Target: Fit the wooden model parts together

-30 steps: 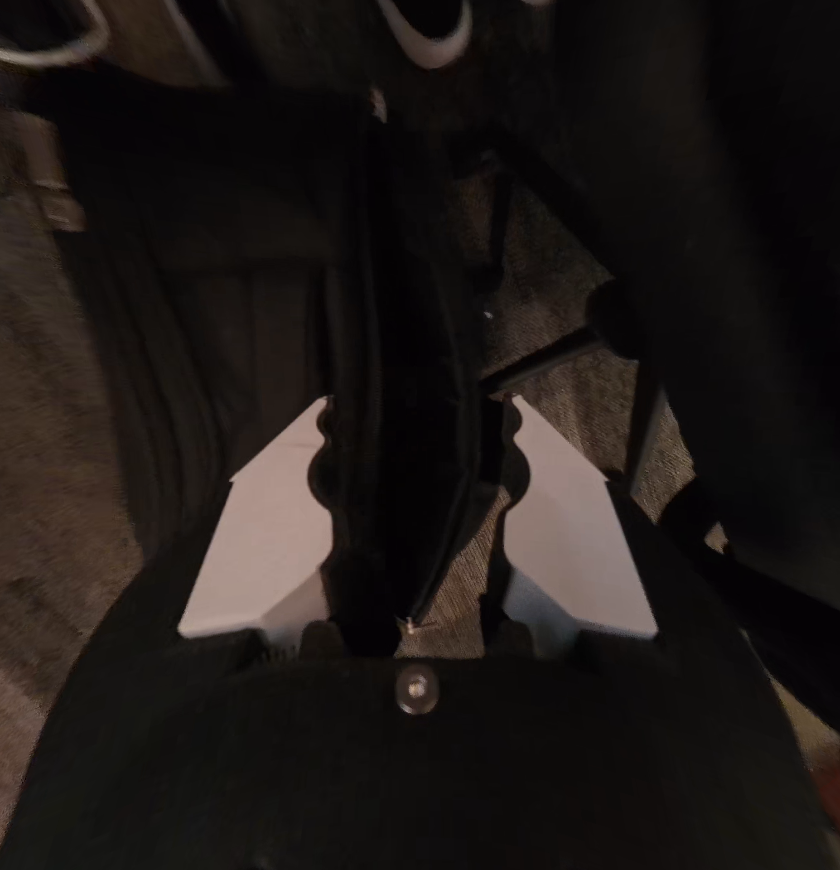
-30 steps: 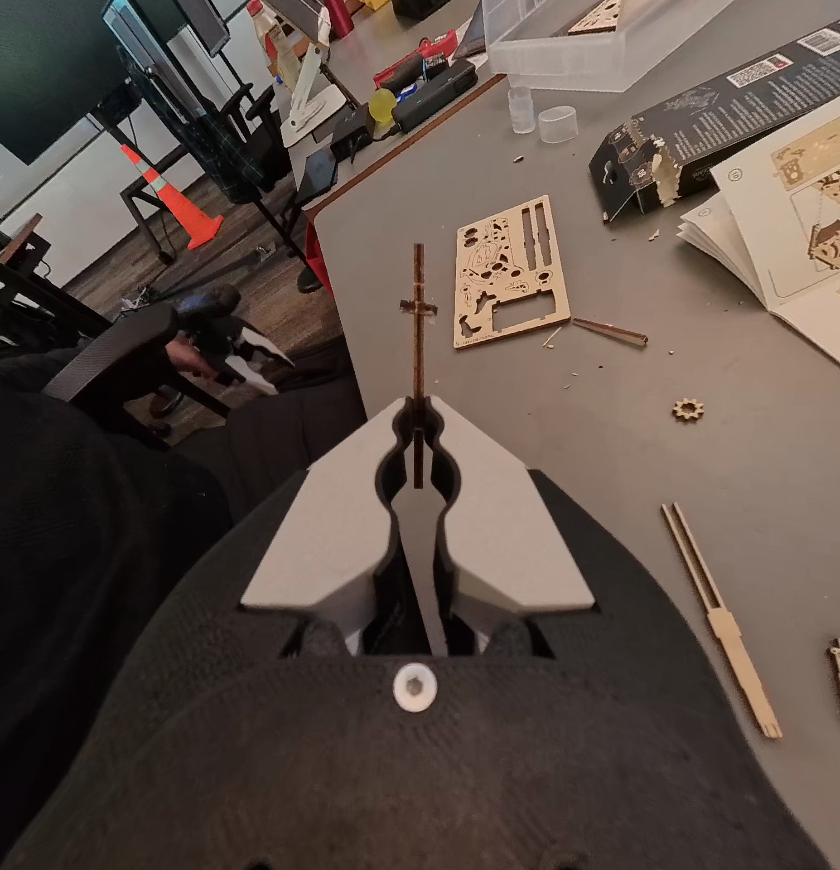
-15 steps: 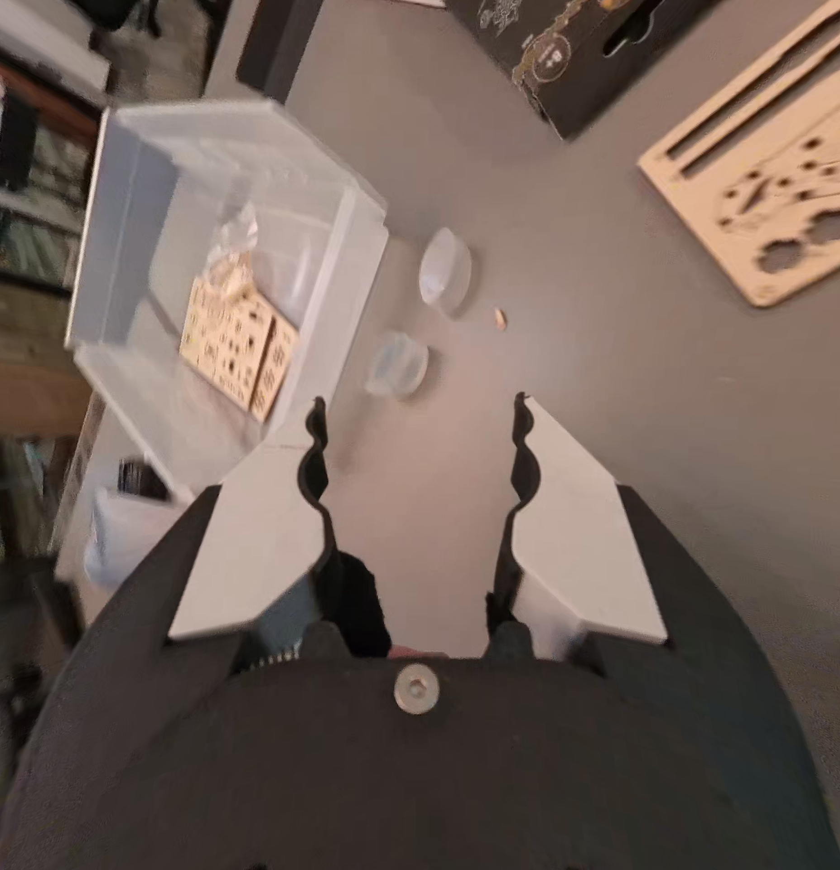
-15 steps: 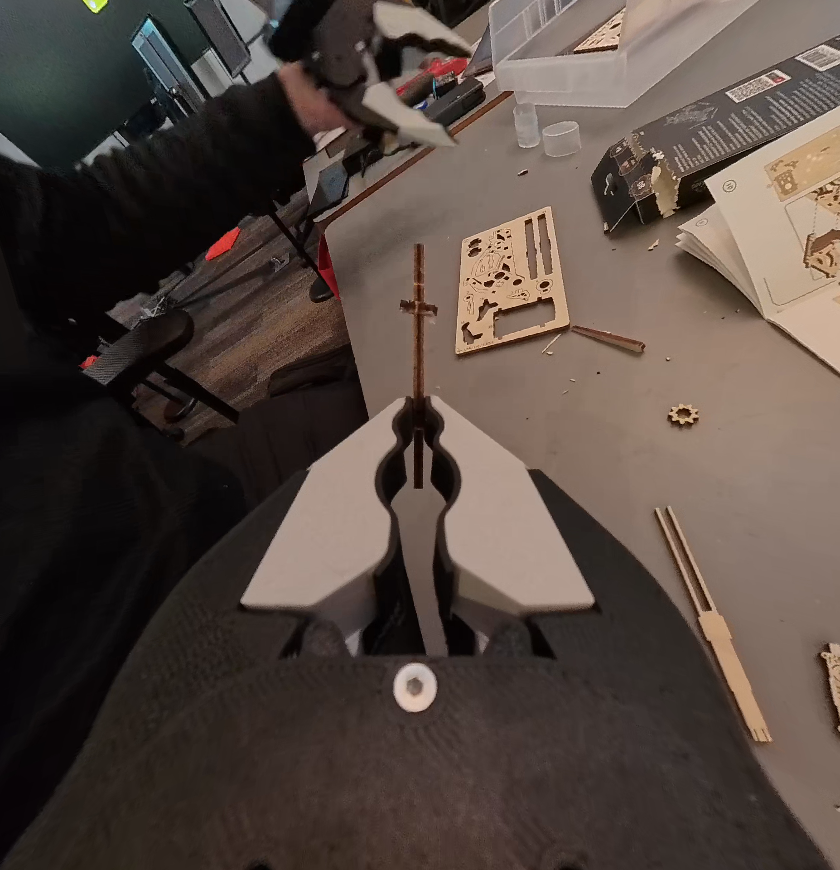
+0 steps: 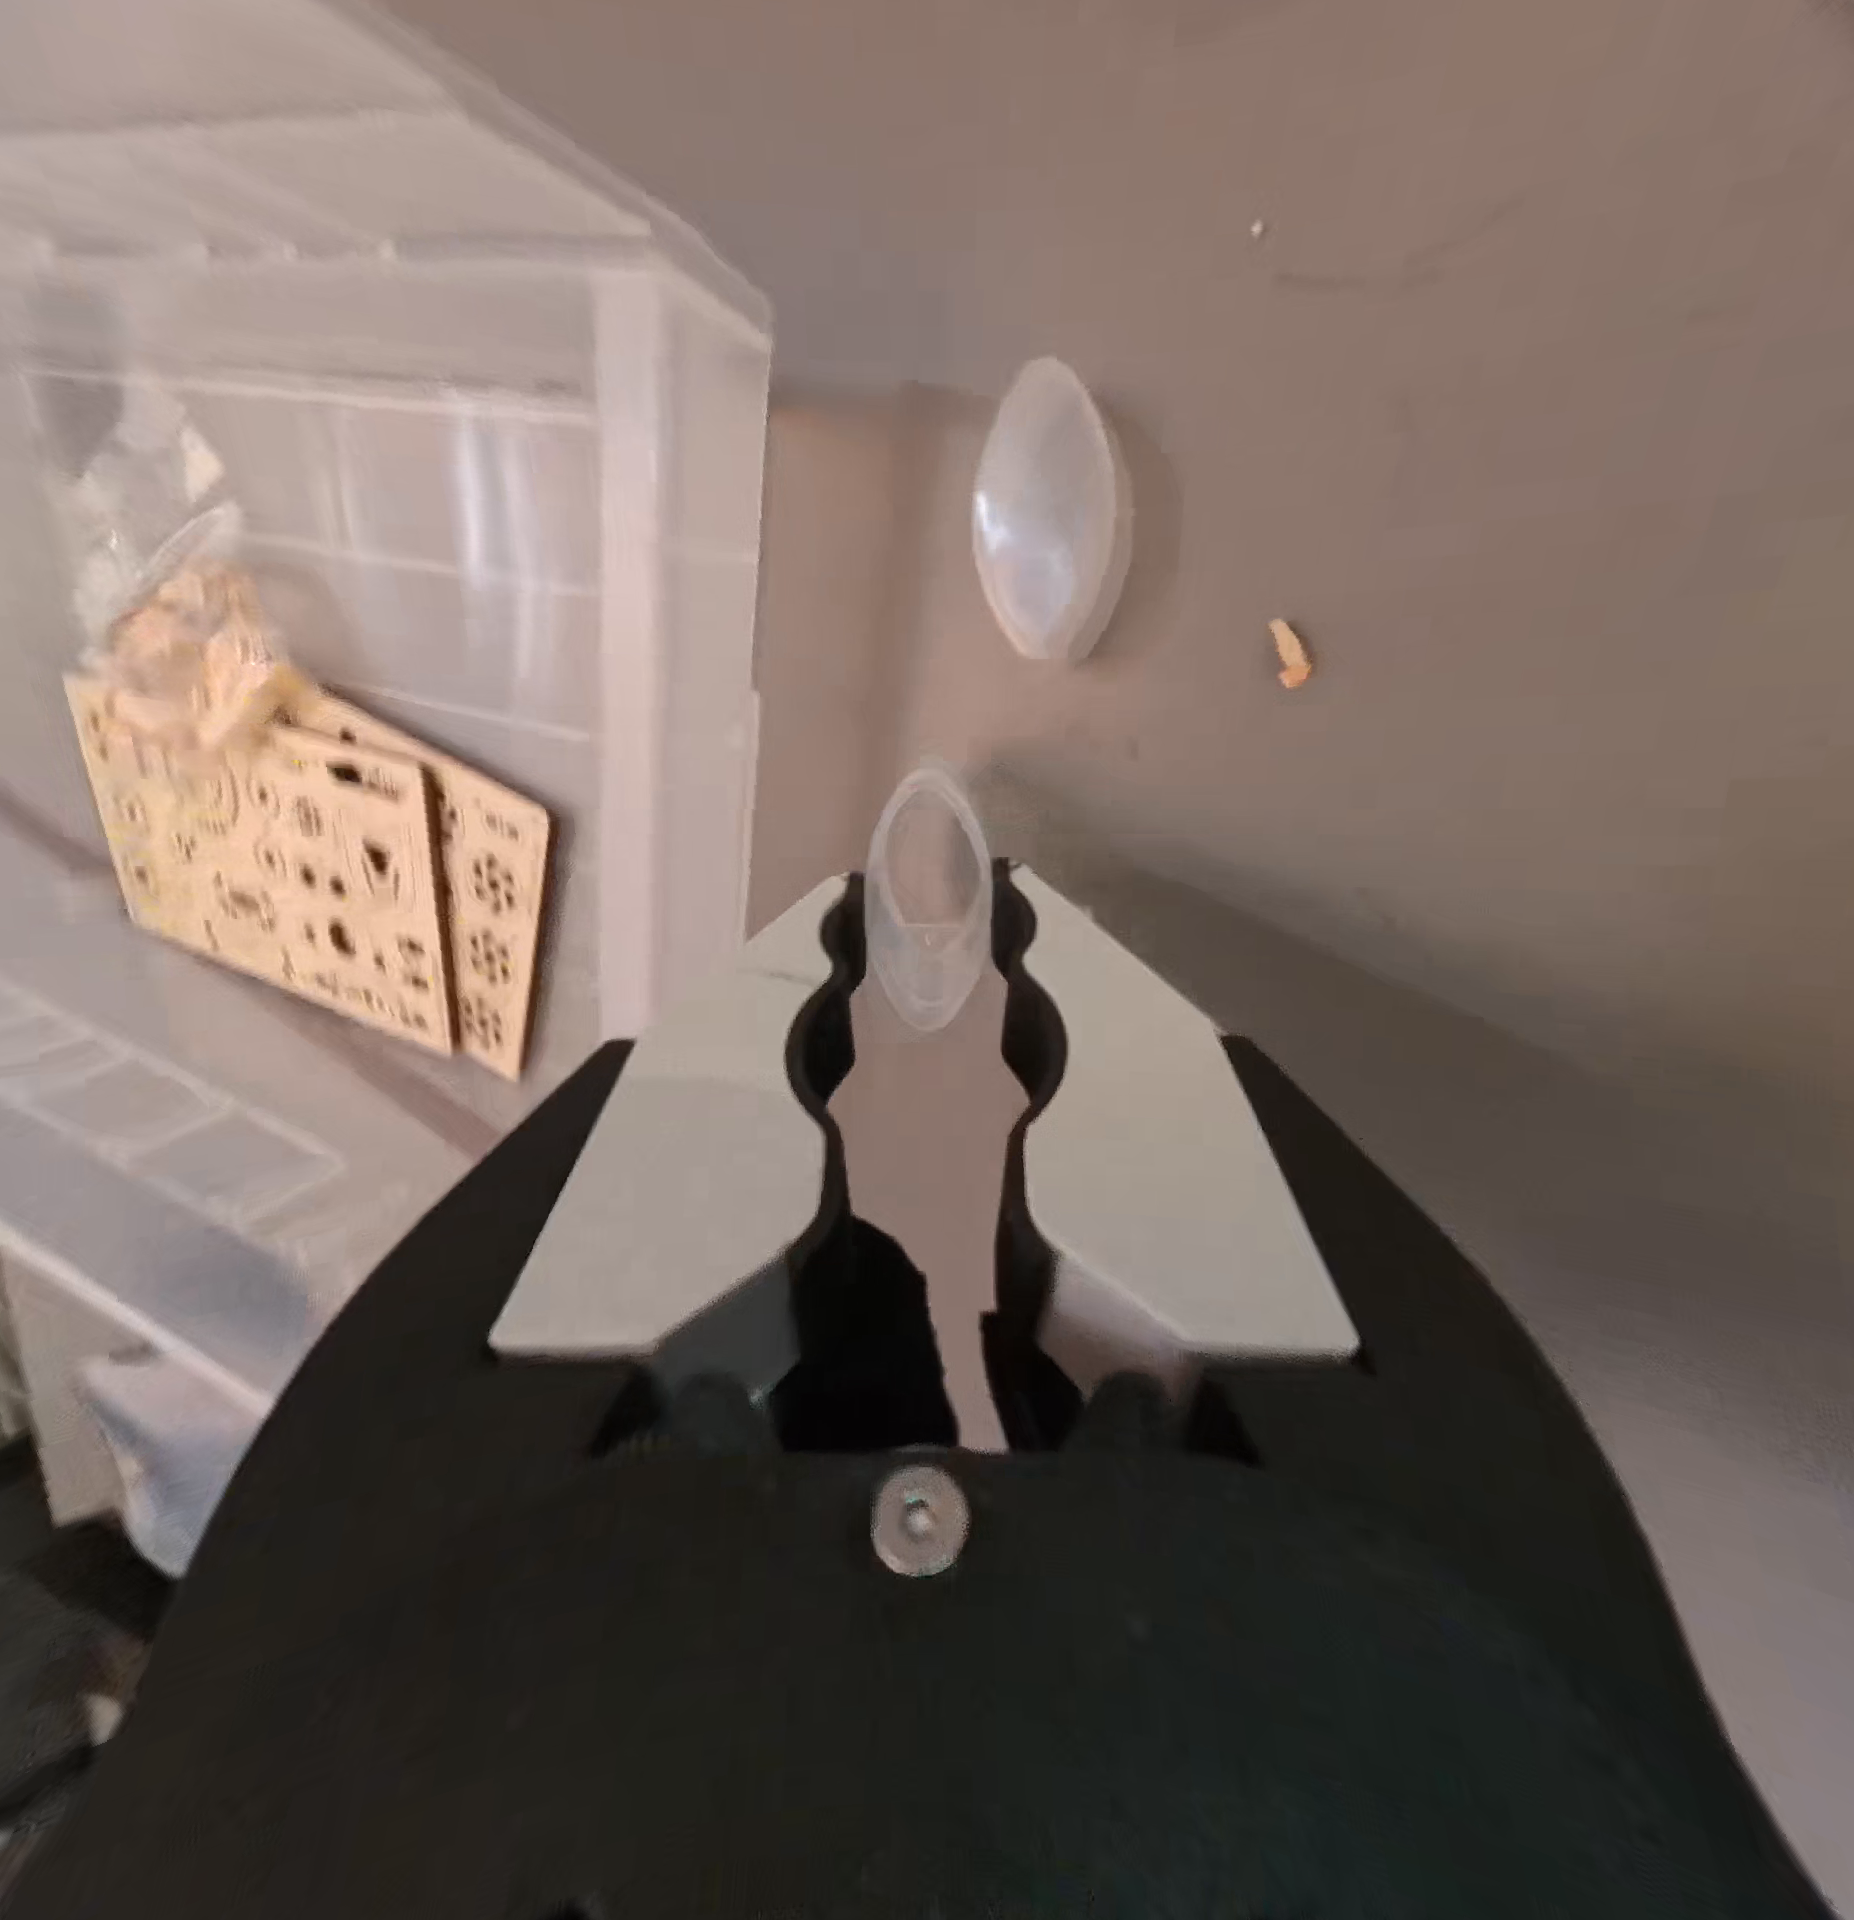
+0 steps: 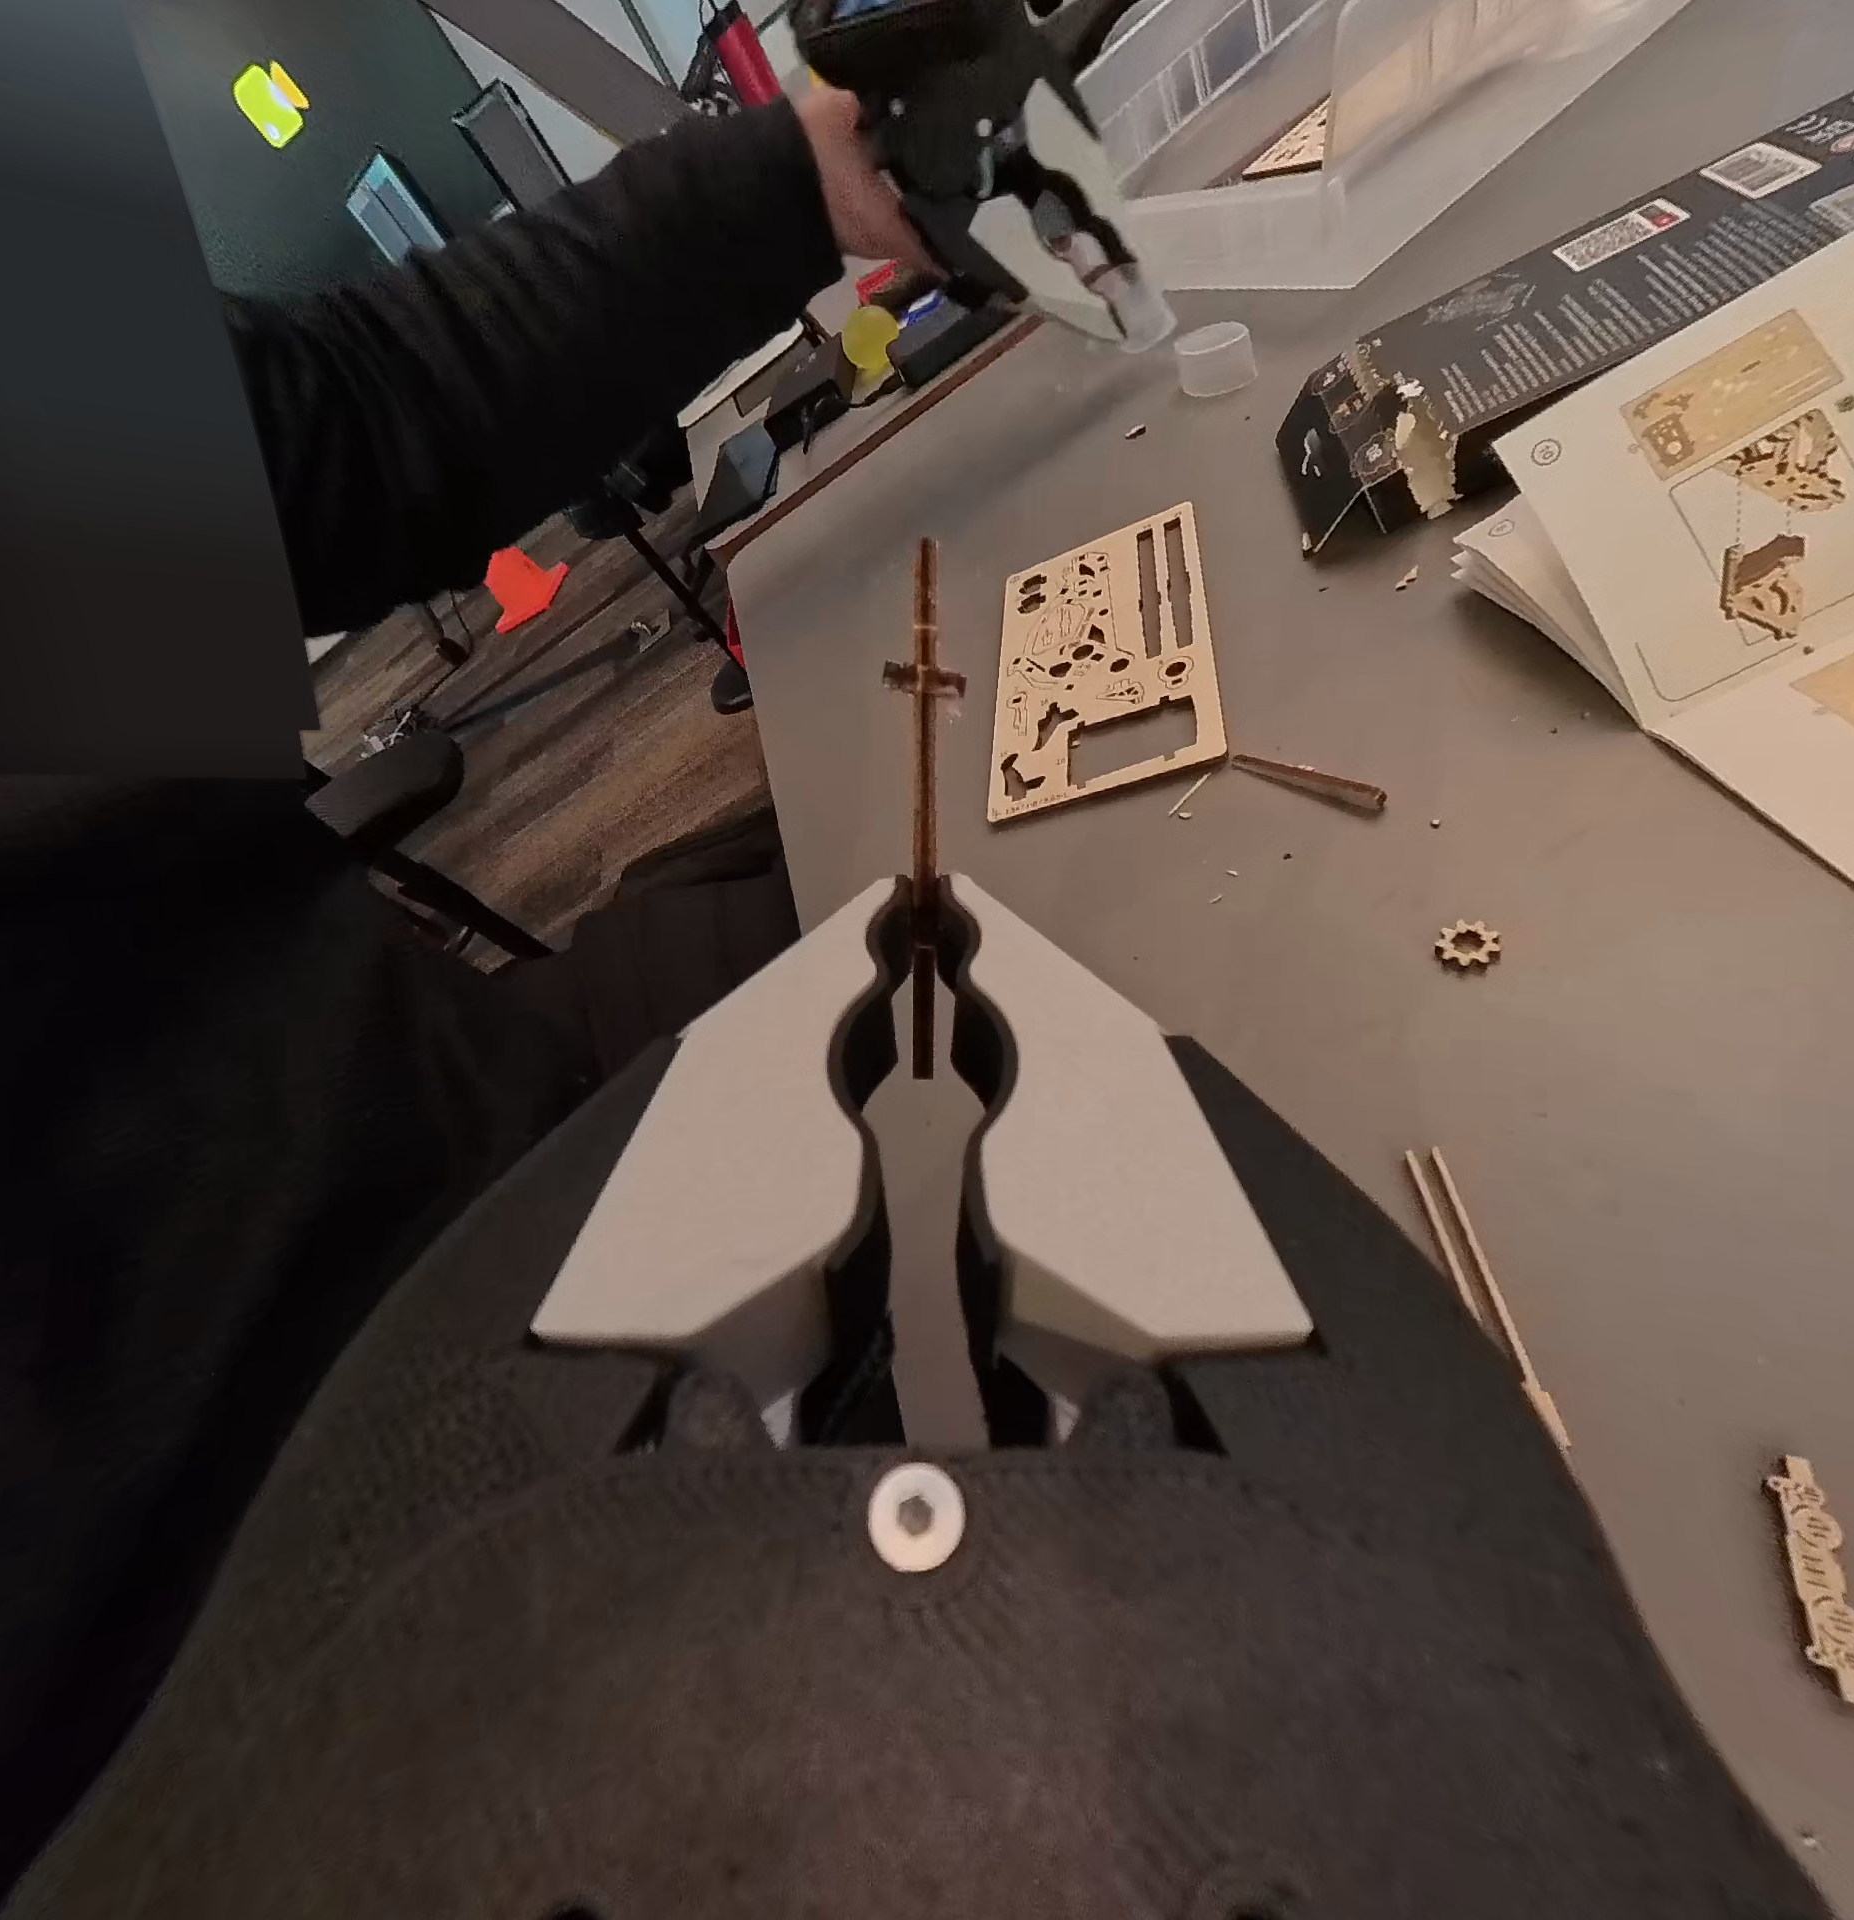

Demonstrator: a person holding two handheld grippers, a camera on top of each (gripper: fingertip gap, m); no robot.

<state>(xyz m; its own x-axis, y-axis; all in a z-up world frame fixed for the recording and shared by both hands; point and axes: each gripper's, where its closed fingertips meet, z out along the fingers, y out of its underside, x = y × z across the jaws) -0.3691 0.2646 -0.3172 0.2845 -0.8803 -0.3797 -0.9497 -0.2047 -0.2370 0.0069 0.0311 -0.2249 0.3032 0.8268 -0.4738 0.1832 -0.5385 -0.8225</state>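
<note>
My right gripper (image 6: pixel 925 883) is shut on a thin dark wooden stick (image 6: pixel 924 748) with a small cross piece, held upright over the grey table's left edge (image 6: pixel 767 644). My left gripper (image 5: pixel 928 888) has its jaws closed around a small clear plastic cup (image 5: pixel 923 914) beside a clear plastic box (image 5: pixel 684 582). In the right wrist view the left gripper (image 6: pixel 1115 296) shows at the far end of the table with the cup (image 6: pixel 1136 307) at its tips. A punched wooden sheet (image 6: pixel 1105 665) lies flat ahead of the stick.
A second clear cap (image 5: pixel 1048 509) and a wood chip (image 5: pixel 1289 655) lie near the cup. Wooden sheets (image 5: pixel 310 883) sit in the clear box. A small gear (image 6: pixel 1466 948), dark rod (image 6: pixel 1307 784), pronged strip (image 6: pixel 1474 1278), ornate piece (image 6: pixel 1827 1579), black carton (image 6: pixel 1525 384) and booklet (image 6: pixel 1733 582) lie on the right. One gripper's finger ends stand about 45 cm off the other's. Measured from the fingertips, the wood chip (image 5: pixel 1289 655) is 6 cm or so from the left gripper and 40 cm from the right.
My left gripper swung up from below the table to its far end, came down on the small clear cup and narrowed its jaws around it. The right gripper held its stick still.
</note>
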